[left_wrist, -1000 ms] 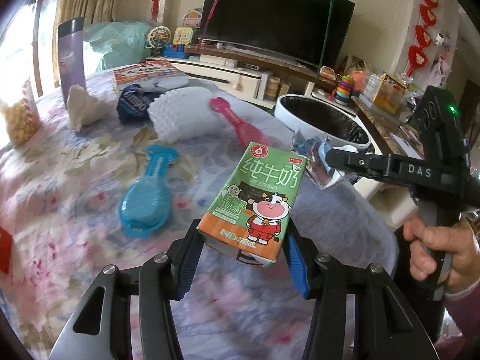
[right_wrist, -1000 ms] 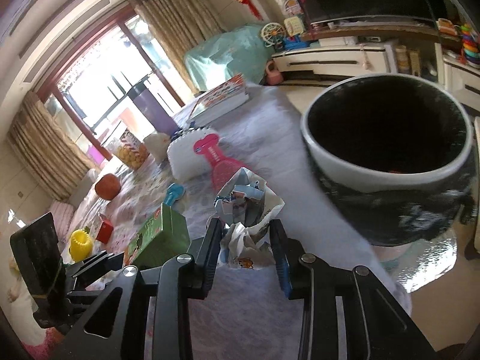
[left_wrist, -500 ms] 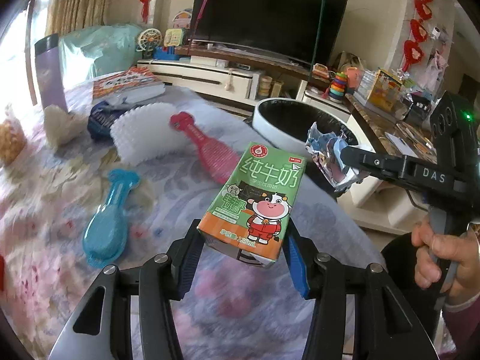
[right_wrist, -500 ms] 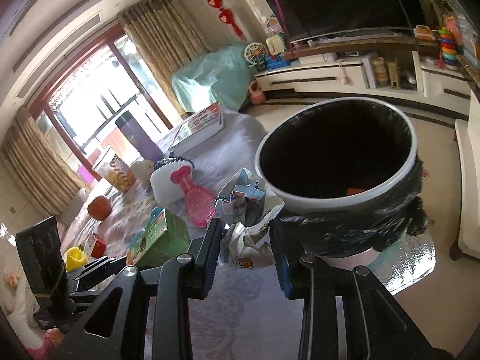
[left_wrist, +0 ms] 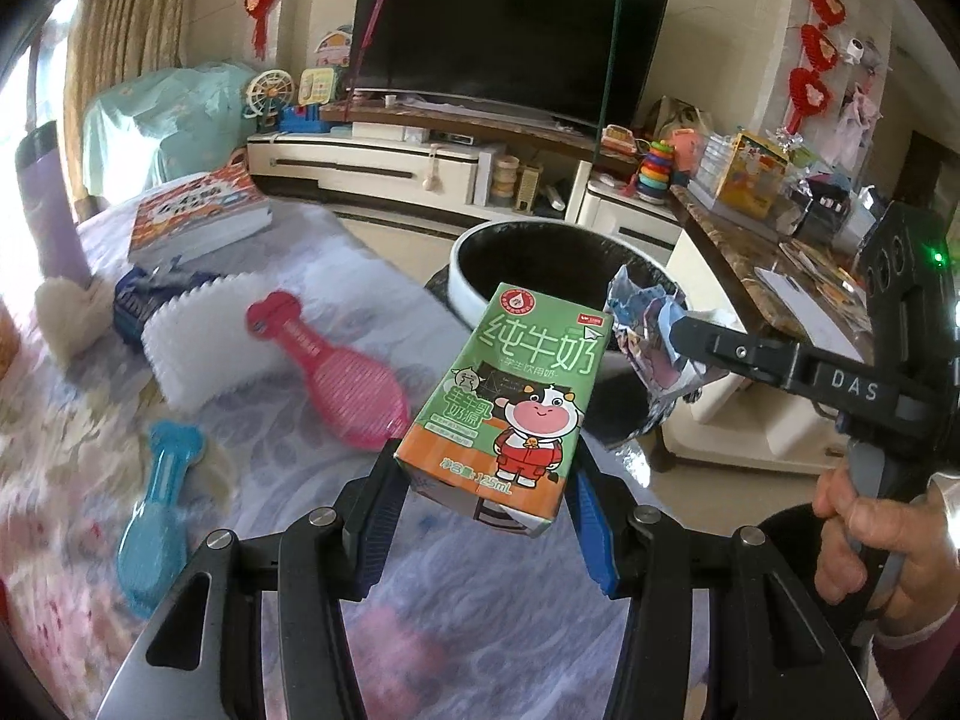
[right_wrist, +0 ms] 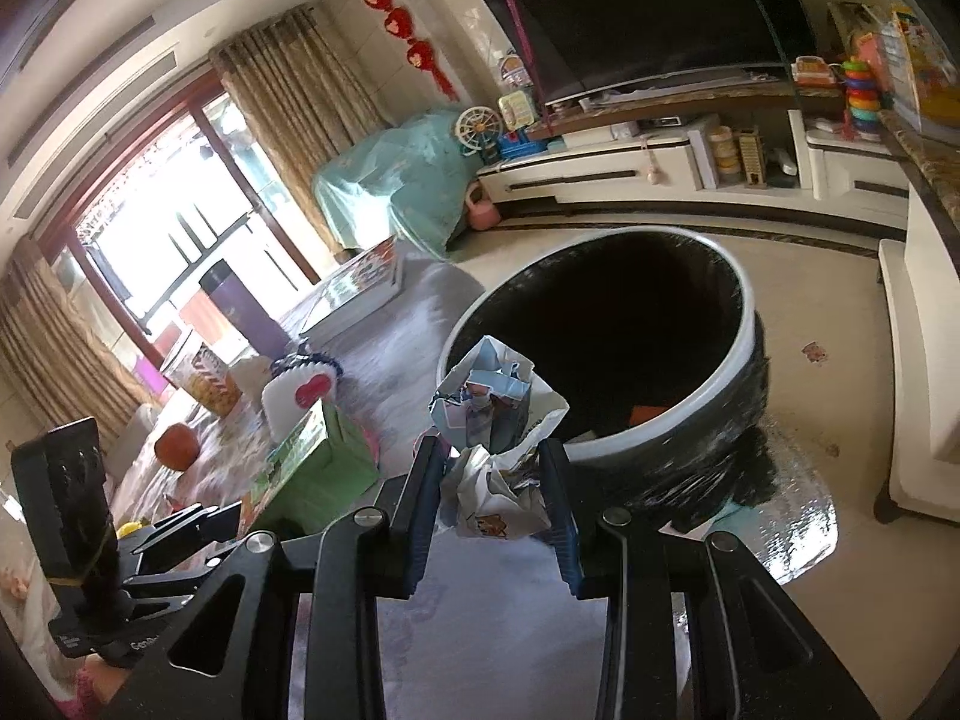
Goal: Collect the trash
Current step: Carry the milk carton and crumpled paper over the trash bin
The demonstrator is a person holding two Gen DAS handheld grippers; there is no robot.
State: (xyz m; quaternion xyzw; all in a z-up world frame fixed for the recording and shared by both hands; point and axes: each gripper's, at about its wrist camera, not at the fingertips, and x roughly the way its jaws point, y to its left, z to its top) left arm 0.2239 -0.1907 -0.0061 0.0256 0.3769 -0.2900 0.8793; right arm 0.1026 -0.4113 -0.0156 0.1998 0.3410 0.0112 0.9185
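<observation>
My left gripper (left_wrist: 486, 480) is shut on a green and orange milk carton (left_wrist: 510, 396) and holds it above the table's right edge. The carton also shows in the right wrist view (right_wrist: 312, 468). My right gripper (right_wrist: 491, 468) is shut on a crumpled wrapper (right_wrist: 492, 420), which also shows in the left wrist view (left_wrist: 651, 342), just short of the rim of the trash bin (right_wrist: 714, 384). The bin (left_wrist: 480, 252) is round, white-rimmed and lined with a black bag; it stands on the floor beside the table. An orange scrap lies inside it.
On the floral tablecloth (left_wrist: 270, 468) lie a pink brush (left_wrist: 336, 372), a blue brush (left_wrist: 156, 516), a white foam piece (left_wrist: 204, 342), a book (left_wrist: 198, 216) and a purple tumbler (left_wrist: 48, 204). A TV stand (left_wrist: 420, 162) and a counter (left_wrist: 780, 252) lie beyond.
Both grippers have moved right, off the table toward the bin, each still holding its item. The bin now sits closer and more directly ahead of the right gripper.
</observation>
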